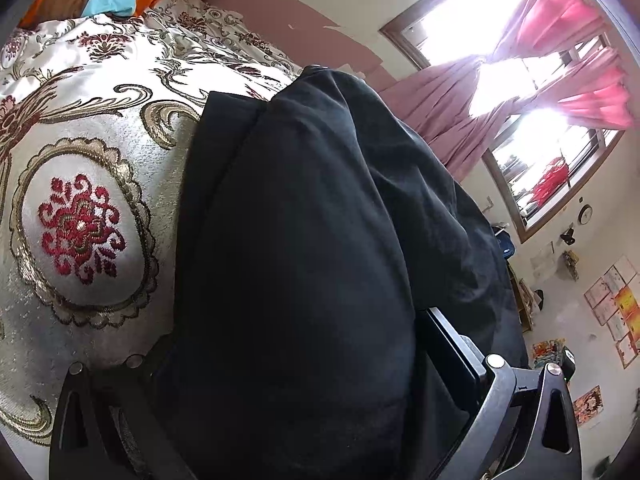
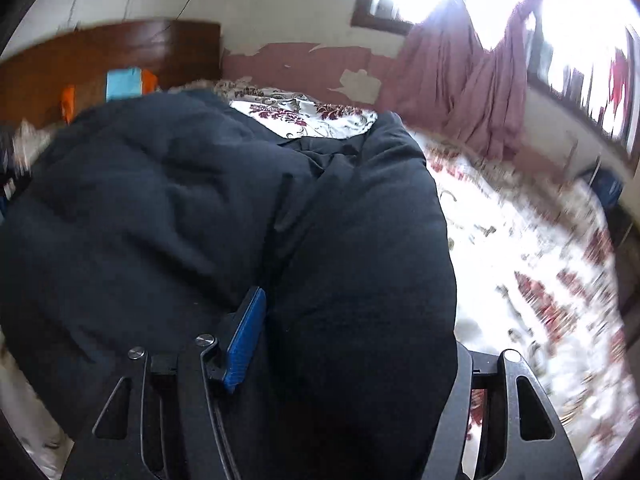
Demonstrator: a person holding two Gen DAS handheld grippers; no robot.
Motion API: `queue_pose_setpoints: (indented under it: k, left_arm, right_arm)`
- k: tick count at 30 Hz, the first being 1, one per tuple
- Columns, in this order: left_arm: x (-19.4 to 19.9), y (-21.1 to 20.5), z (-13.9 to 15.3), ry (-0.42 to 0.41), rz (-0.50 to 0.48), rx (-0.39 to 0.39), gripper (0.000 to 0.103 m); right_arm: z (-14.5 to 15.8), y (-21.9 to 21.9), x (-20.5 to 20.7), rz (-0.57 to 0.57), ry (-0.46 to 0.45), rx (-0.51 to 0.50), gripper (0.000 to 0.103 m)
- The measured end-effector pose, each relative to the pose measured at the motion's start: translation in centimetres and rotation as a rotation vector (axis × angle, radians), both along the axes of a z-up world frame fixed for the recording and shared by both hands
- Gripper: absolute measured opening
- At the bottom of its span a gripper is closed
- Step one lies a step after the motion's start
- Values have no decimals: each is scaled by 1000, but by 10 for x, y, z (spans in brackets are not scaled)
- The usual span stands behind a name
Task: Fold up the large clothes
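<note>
Meanwhile, both hand-held grippers clamp a bulky dark navy fabric garment (image 1: pixel 304 240) over the floral embroidered bedspread (image 1: pixel 88 160): left gripper (image 1: pixel 288 392) at six o'clock, right gripper (image 2: pixel 344 344) likewise gripping its folds.

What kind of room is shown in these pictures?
Most likely a bedroom: a bed with an embroidered bedspread and wooden headboard, pink curtains at the windows, and a black garment lying on it.
</note>
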State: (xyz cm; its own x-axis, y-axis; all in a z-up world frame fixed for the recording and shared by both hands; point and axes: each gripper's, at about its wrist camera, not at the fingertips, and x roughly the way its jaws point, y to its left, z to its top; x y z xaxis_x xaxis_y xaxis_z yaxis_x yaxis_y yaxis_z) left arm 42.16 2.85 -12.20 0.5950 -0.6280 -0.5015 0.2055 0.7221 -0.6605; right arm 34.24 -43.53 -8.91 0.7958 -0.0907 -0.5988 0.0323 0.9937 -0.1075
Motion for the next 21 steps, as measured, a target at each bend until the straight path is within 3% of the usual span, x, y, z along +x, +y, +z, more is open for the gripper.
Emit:
queue_pose_setpoints:
  k: [4, 9, 12, 17, 21]
  left_arm:
    - [-2, 1, -1, 1, -3, -6, 103]
    - [0, 2, -1, 15, -15, -21, 103]
    - [2, 2, 0, 23, -15, -31, 103]
    - [4, 2, 3, 35, -12, -72, 102]
    - [1, 2, 5, 47, 19, -88, 93]
  right_arm:
    - [-8, -46, 4, 14, 26, 326, 67]
    - [-34, -97, 18, 69, 78, 742, 88]
    - [-37, -106, 19, 116, 61, 826, 95]
    - [-37, -104, 16, 96, 53, 860, 97]
    - [-36, -98, 16, 69, 27, 913, 95]
